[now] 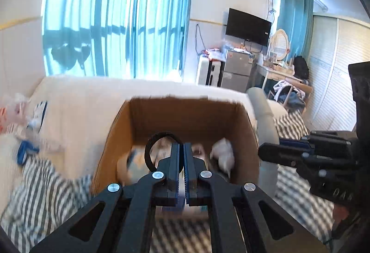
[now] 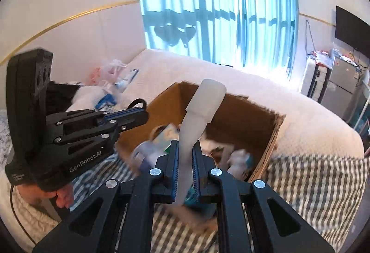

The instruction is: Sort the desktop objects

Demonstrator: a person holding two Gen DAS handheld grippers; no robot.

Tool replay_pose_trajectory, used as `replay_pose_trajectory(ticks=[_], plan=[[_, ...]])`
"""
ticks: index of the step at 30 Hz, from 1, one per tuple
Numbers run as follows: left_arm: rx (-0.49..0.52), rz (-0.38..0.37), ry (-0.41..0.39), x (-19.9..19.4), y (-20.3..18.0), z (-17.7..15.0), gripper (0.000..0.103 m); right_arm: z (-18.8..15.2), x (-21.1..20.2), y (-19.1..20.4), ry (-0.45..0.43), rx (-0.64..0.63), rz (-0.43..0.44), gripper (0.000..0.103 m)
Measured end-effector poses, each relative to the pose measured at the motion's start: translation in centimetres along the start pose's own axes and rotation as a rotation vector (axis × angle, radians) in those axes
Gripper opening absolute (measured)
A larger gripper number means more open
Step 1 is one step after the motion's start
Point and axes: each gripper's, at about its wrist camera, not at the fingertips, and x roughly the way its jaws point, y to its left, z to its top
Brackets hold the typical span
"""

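Note:
An open cardboard box [image 1: 175, 114] stands on the bed and holds several blurred items. My left gripper [image 1: 181, 148] is shut on a black ring-shaped band [image 1: 150, 148] and holds it above the box. In the right wrist view the left gripper [image 2: 141, 114] is at the box's left rim [image 2: 272, 137], with the band [image 2: 138, 102] at its tip. My right gripper [image 2: 185, 148] is shut on a white translucent plastic piece [image 2: 203, 102] that sticks up over the box. The right gripper [image 1: 266, 151] shows at the right of the left wrist view.
The box sits on a bed with a grey-and-white striped sheet [image 2: 312, 183] and a cream blanket [image 2: 231, 81]. Bags and blue-and-white items [image 2: 111, 88] lie at the bed's head. A curtained window [image 1: 115, 10], a TV [image 1: 248, 26] and a fridge [image 1: 235, 70] stand beyond.

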Motion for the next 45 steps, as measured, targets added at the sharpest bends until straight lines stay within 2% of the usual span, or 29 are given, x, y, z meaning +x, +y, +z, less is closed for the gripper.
replay_pose_trajectory(ticks=[1,3,6,7,8,9,11,12,13,14,18,20,21,23,25,27,29,32,34,35,36,37,38,39,40,43,45], plan=[[0.003,-0.012,-0.001,1.1,-0.2,0.8,0.003,0.4,0.7,-0.3,0.007,0.005,-0.017,0.010],[0.004,0.010,-0.002,3.1,-0.2,1.8,0.003,1.2,2.1,-1.2,0.004,0.017,-0.018,0.010],[-0.007,0.035,0.000,5.6,0.5,2.3,0.003,1.5,3.9,-2.8,0.004,0.064,-0.045,0.024],[-0.009,0.038,0.007,6.1,0.8,2.2,0.004,1.5,4.2,-3.2,0.007,0.077,-0.053,0.037],[-0.014,0.044,0.017,6.8,1.1,2.0,0.005,1.4,4.4,-3.6,0.011,0.088,-0.057,0.045],[-0.014,0.042,0.033,7.2,1.3,1.6,0.011,1.2,4.4,-3.9,0.009,0.097,-0.069,0.056],[-0.008,0.043,0.071,7.6,1.7,1.0,0.039,1.1,3.5,-4.0,-0.013,0.083,-0.120,0.060],[-0.002,0.071,0.089,7.7,1.9,0.7,0.071,1.2,3.0,-4.0,-0.019,0.071,-0.136,0.061],[-0.003,0.098,0.087,7.4,2.0,0.6,0.083,1.4,2.3,-3.9,-0.024,0.067,-0.145,0.061],[-0.005,0.117,0.075,6.9,2.2,0.5,0.090,1.6,1.4,-3.7,-0.034,0.069,-0.146,0.061],[-0.060,0.145,0.033,3.0,3.0,1.3,0.093,2.8,-2.5,-2.5,-0.084,0.057,-0.165,0.070],[-0.079,0.165,0.008,0.6,2.9,2.1,0.095,3.5,-5.0,-1.2,-0.117,0.032,-0.178,0.072],[-0.080,0.176,-0.012,-0.8,2.7,2.6,0.102,3.8,-5.9,-0.6,-0.128,0.023,-0.180,0.072],[-0.074,0.230,-0.062,-3.1,2.4,3.3,0.103,4.4,-8.2,0.8,-0.160,0.002,-0.184,0.075],[-0.046,0.299,-0.134,-5.9,1.5,4.0,0.103,4.5,-9.8,1.7,-0.187,0.003,-0.202,0.089],[0.002,0.334,-0.170,-8.1,1.0,3.8,0.103,4.0,-10.8,2.1,-0.202,0.019,-0.211,0.096],[0.026,0.408,-0.180,-9.4,0.6,2.9,0.103,2.3,-10.9,2.6,-0.196,0.026,-0.222,0.103],[0.043,0.499,-0.171,-10.1,0.8,-0.3,0.103,-2.7,-9.3,3.3,-0.171,0.028,-0.252,0.103],[0.005,0.514,-0.113,-9.9,1.5,-3.9,0.103,-7.2,-7.3,3.4,-0.201,0.107,-0.282,0.103],[-0.036,0.512,-0.085,-9.7,2.0,-5.7,0.103,-8.1,-6.3,3.3,-0.179,0.134,-0.260,0.103],[-0.107,0.508,-0.061,-9.4,2.7,-7.8,0.103,-8.9,-4.9,3.0,-0.110,0.159,-0.202,0.102],[-0.186,0.486,-0.038,-9.0,3.4,-10.0,0.103,-9.0,-4.2,3.1,-0.072,0.164,-0.175,0.102],[-0.220,0.451,-0.024,-8.8,3.8,-11.1,0.103,-8.9,-3.6,3.4,-0.057,0.154,-0.172,0.102],[-0.248,0.400,-0.006,-8.4,4.3,-12.0,0.103,-8.8,-3.6,3.6,-0.066,0.142,-0.186,0.102],[-0.256,0.396,0.001,-8.3,4.5,-12.1,0.103,-8.5,-3.5,4.2,-0.087,0.116,-0.207,0.102],[-0.258,0.458,0.002,-8.5,4.5,-11.2,0.103,-8.2,-2.8,5.1,-0.079,0.064,-0.207,0.102],[-0.225,0.465,-0.013,-8.6,4.2,-10.8,0.103,-8.8,-2.1,5.2,-0.069,0.055,-0.226,0.102]])
